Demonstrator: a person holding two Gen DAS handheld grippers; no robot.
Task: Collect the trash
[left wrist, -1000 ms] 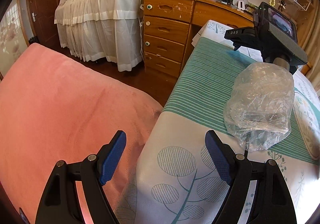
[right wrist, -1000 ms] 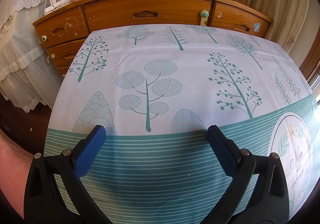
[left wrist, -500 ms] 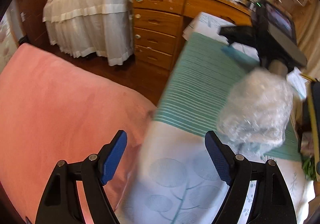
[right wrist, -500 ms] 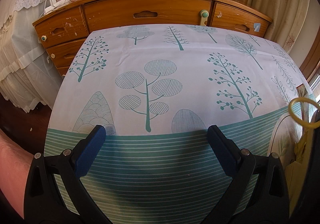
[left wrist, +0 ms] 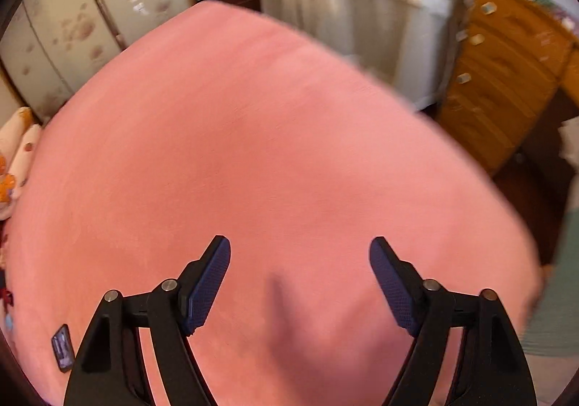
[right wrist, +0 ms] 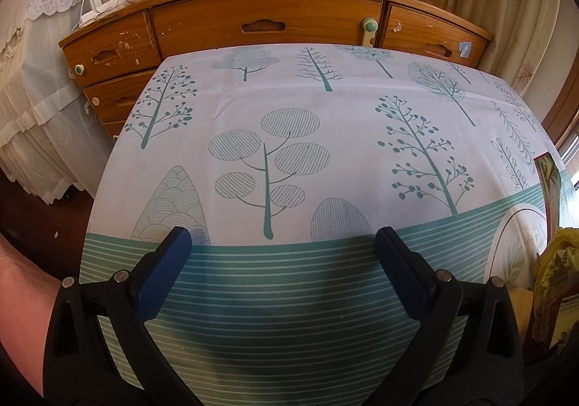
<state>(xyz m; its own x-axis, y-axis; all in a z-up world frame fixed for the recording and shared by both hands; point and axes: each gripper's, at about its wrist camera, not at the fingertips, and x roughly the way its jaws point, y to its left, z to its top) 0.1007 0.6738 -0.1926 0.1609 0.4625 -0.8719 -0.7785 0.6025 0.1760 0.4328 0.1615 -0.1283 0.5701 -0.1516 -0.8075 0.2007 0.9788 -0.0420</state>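
Through the left wrist camera we see the left gripper (left wrist: pixel 299 283) aimed down over a pink blanket (left wrist: pixel 253 138), its jaws apart but closing, with nothing between them. The picture is smeared. A small dark packet (left wrist: pixel 62 351) lies on the blanket at the lower left edge; we cannot tell whether it is trash. A wooden dresser (left wrist: pixel 506 72) stands at the far right.

Through the right wrist camera the right gripper (right wrist: pixel 284 273) hangs over a tree-print tablecloth (right wrist: pixel 289 123), jaws wide and empty. The only likely trash here is a yellow wrapper (right wrist: pixel 555 261) at the right edge, beside what looks like a carton (right wrist: pixel 548 174).

We judge this the searching step: nothing is picked up yet. The next move calls for choosing a piece, bringing open jaws around it, then closing.
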